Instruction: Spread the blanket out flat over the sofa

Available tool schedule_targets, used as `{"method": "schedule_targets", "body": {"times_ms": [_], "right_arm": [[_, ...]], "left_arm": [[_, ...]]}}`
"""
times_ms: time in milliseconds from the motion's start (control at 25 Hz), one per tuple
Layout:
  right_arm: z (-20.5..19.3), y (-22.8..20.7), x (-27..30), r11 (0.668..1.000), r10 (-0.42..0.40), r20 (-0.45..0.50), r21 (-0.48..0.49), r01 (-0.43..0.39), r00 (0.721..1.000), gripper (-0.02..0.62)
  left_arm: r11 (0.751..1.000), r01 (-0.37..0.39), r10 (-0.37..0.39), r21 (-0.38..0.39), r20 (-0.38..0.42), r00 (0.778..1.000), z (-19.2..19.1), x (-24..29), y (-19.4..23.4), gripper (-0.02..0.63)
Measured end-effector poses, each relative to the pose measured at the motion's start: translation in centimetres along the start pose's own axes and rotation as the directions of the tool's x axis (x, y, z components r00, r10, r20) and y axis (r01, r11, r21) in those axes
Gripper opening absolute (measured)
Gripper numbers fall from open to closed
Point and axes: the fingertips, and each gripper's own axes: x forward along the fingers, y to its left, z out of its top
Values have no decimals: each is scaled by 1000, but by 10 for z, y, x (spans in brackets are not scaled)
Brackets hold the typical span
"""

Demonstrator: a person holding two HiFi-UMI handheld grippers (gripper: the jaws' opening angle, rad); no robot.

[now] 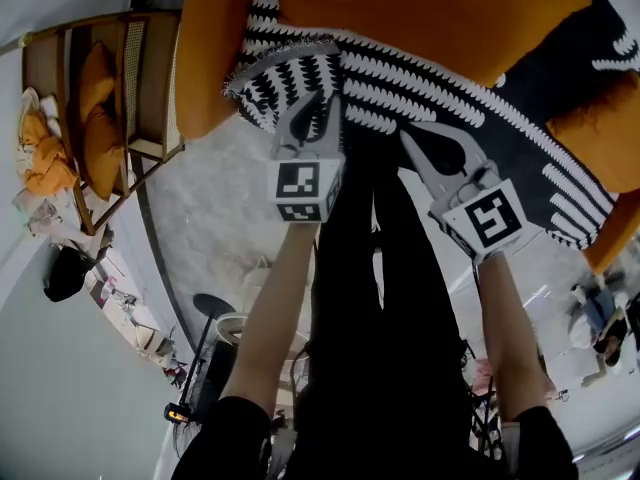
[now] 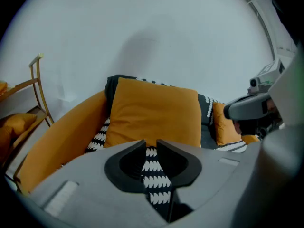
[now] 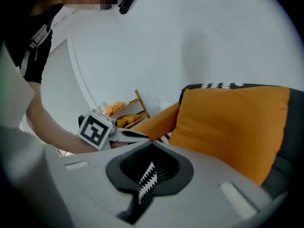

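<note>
Blanket (image 1: 440,93), black with white zigzag rows, lies draped over the seat of the orange sofa (image 1: 212,48), its fringed corner hanging off the front edge beside the sofa's arm. The left gripper (image 1: 315,103) sits at that corner, released, jaws slightly parted with fabric showing in the gap. The right gripper (image 1: 408,140) is clenched on a fold of the blanket's front edge.
</note>
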Motion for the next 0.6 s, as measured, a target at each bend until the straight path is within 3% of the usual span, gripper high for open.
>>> {"method": "schedule_targets", "body": {"times_ms": [360, 600], "right_arm": [[-11, -21, 38, 993, -58, 14, 101, 56, 998, 3], [-21, -27, 53, 982, -93, 16, 166, 89, 996, 3]], "left_arm": [[988, 28, -10, 154, -119, 993, -62, 88, 26, 143], [967, 3, 46, 254, -186, 981, -99, 132, 42, 222]]}}
